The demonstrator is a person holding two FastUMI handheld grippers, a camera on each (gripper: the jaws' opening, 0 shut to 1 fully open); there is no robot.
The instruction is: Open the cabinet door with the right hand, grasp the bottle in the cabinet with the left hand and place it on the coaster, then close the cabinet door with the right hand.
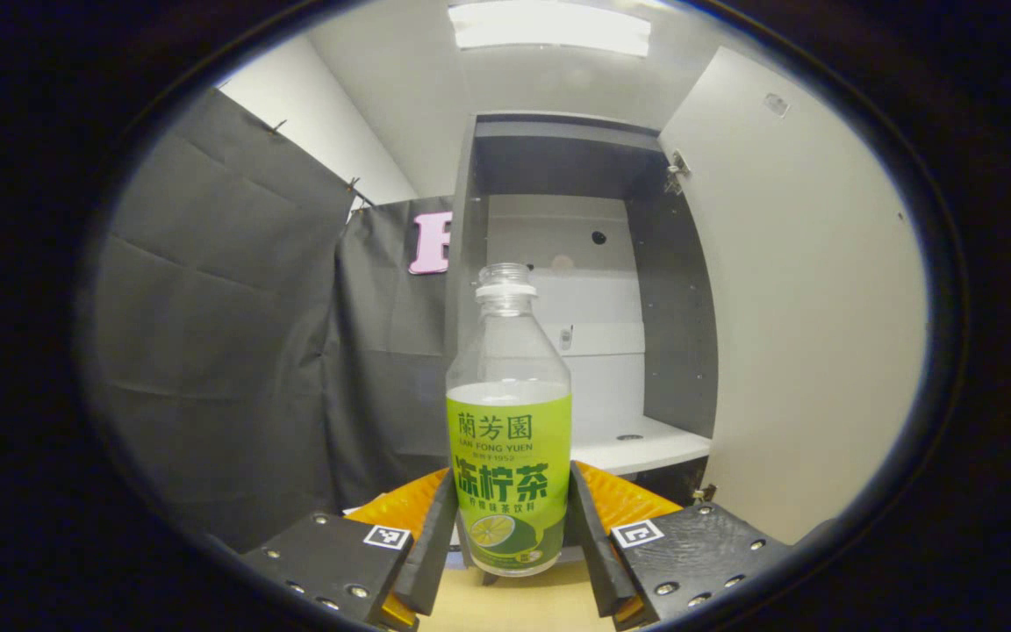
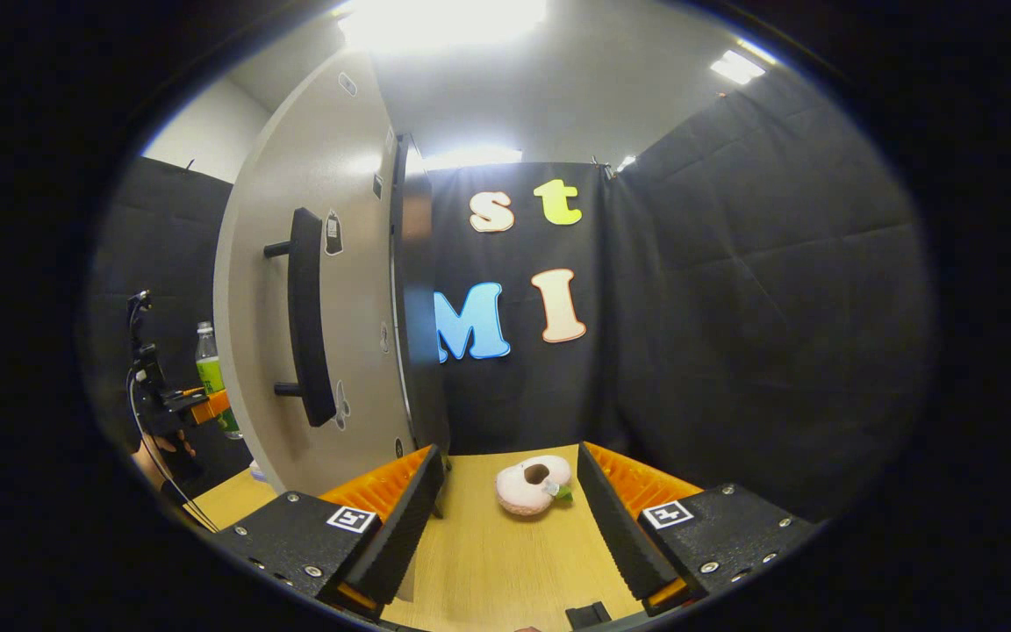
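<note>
The left gripper [image 1: 512,535] has its two fingers pressed on the low part of the bottle [image 1: 510,430], one on each side of the green label, so it is clamped on the bottle. The bottle stands up straight in the grip, in front of the cabinet [image 1: 558,158], and the door [image 1: 804,307] is swung wide open on the right. In the right gripper view the same bottle [image 2: 210,369] can be seen far off to the left, past the door's [image 2: 295,263] edge, and it looks lifted above the table [image 2: 505,562]. The right gripper [image 2: 510,518] has its fingers apart with nothing between them; it hangs over the table near a small pink soft toy [image 2: 532,484], just beside the door handle [image 2: 305,316]. I cannot see the coaster here, so I cannot tell how far the bottle has to go. The bottle is tall and held low, so I think it could tip or slip if the hand moves fast or tilts. It might also be set down half off the coaster and fall over. When the right gripper goes for the handle, it could bump the toy, or swing the door into the left arm if that arm is not out of the way.
</note>
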